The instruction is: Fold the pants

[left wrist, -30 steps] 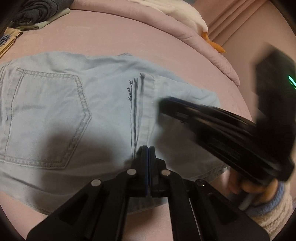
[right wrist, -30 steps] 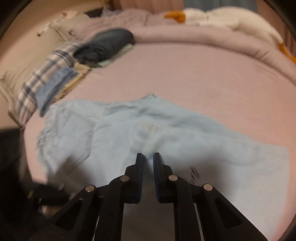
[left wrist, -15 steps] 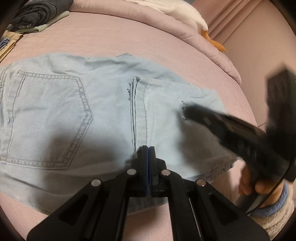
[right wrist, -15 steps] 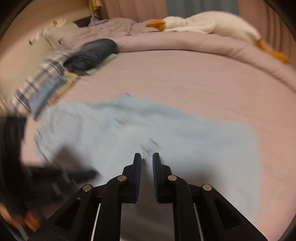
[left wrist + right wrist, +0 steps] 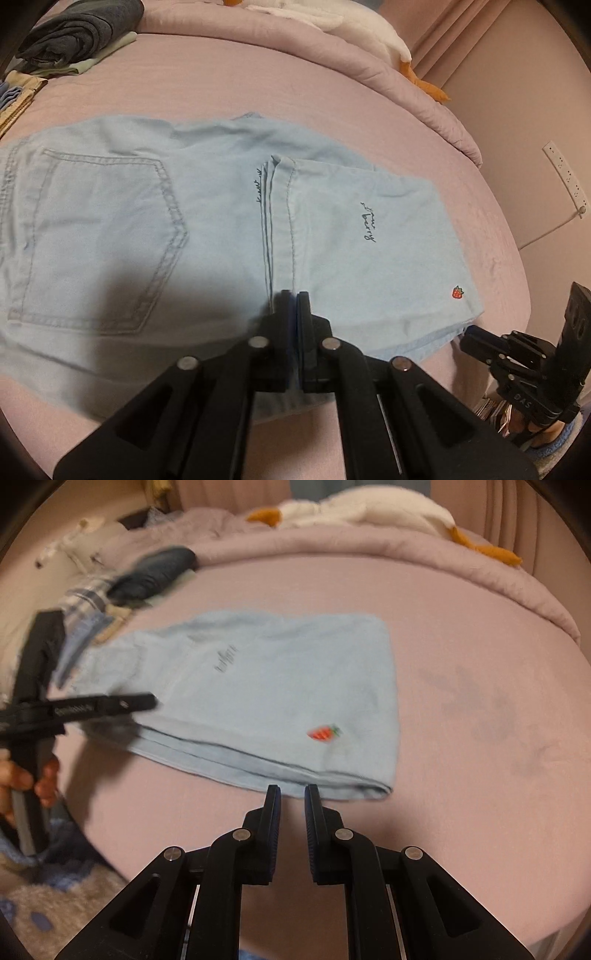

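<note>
Lying part-folded on the pink bed (image 5: 229,74), the soft, light pale-blue denim pants (image 5: 207,206) should drape limply, best pinched at the stacked hem edge; left hand-held gripper (image 5: 292,295) pressed together over the fabric, right hand-held gripper (image 5: 292,794) spread, empty.

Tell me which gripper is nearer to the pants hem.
Left. The left gripper is over the pants, at the hem; the right gripper is at their near edge, by the fold.

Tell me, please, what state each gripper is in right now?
Left gripper: fingers shut over the light blue denim pants; a grip cannot be confirmed.
Right gripper: open, empty.
</note>
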Tool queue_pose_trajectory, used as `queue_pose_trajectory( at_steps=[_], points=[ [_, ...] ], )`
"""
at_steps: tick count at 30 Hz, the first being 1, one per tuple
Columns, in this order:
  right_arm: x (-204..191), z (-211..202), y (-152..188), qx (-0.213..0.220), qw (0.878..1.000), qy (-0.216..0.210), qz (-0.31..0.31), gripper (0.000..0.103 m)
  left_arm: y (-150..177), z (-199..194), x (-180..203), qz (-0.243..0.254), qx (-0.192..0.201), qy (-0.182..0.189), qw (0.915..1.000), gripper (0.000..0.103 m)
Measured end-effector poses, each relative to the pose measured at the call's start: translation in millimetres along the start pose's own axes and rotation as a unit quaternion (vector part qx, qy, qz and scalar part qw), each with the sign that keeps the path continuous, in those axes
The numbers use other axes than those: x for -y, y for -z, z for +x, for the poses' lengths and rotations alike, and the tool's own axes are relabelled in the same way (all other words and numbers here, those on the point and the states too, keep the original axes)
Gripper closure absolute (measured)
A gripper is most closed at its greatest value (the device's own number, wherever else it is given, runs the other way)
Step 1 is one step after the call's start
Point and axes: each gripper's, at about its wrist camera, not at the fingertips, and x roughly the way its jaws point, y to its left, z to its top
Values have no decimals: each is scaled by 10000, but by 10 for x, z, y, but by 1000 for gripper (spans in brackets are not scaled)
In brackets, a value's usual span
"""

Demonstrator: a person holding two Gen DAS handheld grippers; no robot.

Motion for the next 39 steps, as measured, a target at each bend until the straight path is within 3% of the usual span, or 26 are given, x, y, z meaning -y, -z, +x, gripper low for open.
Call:
queue_pose_trajectory(
  at_steps=[2, 6, 10, 15, 18, 22, 33, 34, 36, 39],
  points=[
    [-55, -63, -76, 180, 9996, -221, 29, 91, 36, -131, -47, -37, 139, -50, 9999, 53],
    [-228, -89, -216, 399, 9979, -476, -164, 91, 107, -430, -216, -232, 414, -110, 9988, 54],
    [-397, 11, -299, 406, 9956, -764, -345, 90, 257, -812, -643, -926, 716, -94, 9931, 52],
    [-635, 161, -353, 316, 9929, -995, -562, 89, 475, -1116, -1245, -2100, 941, 61, 9731, 51],
    [-726, 182, -359, 290, 9916, -1060, -677, 89, 576, -1156, -1486, -2674, 912, -26, 9593, 51],
    [-779, 186, -376, 279, 9908, -1072, -771, 89, 695, -1111, -1720, -3364, 849, 438, 9369, 51],
    [-874, 311, -554, 293, 9898, -1161, -774, 89, 427, -1067, -1915, -3770, 1493, 428, 9131, 52],
    [-889, 348, -583, 280, 9900, -1160, -756, 89, 407, -1063, -1928, -3757, 1511, 376, 9136, 53],
    [-940, 459, -669, 214, 9902, -1181, -711, 89, 364, -1060, -1933, -3712, 1476, 179, 9166, 69],
    [-1058, 633, -817, 134, 9900, -1203, -727, 89, 336, -1072, -1905, -3566, 1413, 6, 9235, 77]
  ],
)
